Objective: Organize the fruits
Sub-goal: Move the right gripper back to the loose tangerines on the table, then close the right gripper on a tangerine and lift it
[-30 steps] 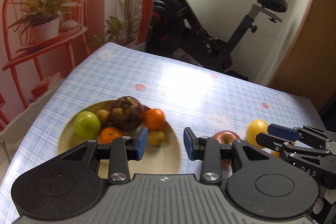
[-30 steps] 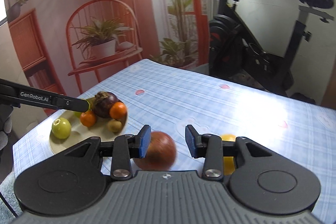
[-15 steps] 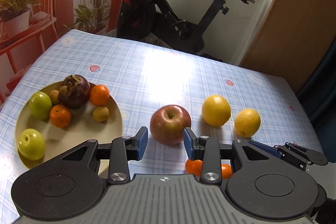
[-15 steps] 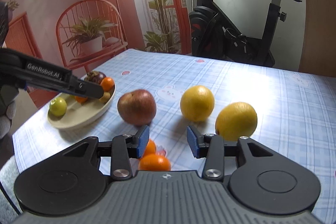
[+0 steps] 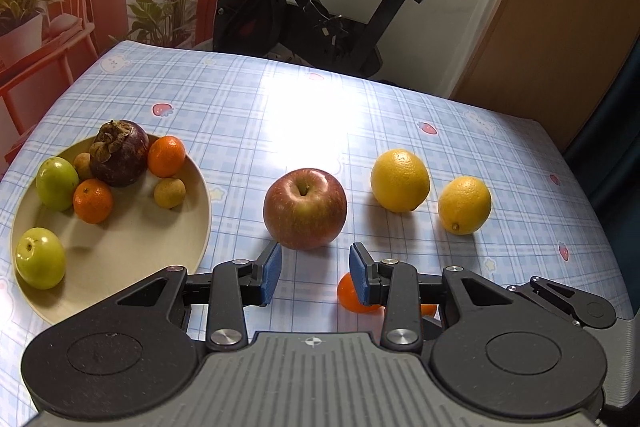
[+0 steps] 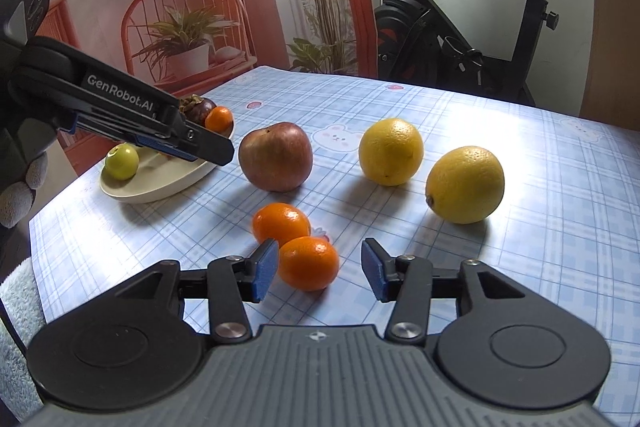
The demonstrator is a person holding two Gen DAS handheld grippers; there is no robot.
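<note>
A beige plate [image 5: 132, 247] at the left holds two green fruits, two tangerines, a dark mangosteen [image 5: 118, 153] and two small brown fruits. On the cloth lie a red apple [image 5: 305, 209], two lemons [image 5: 400, 180] [image 5: 464, 205] and two loose tangerines [image 6: 308, 263] [image 6: 281, 223]. My left gripper [image 5: 314, 273] is open and empty, just short of the apple. My right gripper [image 6: 318, 273] is open and empty, its fingertips on either side of the nearer loose tangerine. The left gripper also shows in the right wrist view [image 6: 208, 149], over the plate's near rim.
The table carries a blue checked cloth [image 5: 260, 115]. An exercise bike [image 5: 320, 3] stands behind the far edge. A wooden panel [image 5: 560, 27] is at the back right. The table's right edge [image 5: 600, 211] lies just past the lemons.
Both grippers have pulled back and risen, so the apple, lemons and loose tangerines came into view. The left view swung right from the plate toward the apple. The right gripper now frames a tangerine.
</note>
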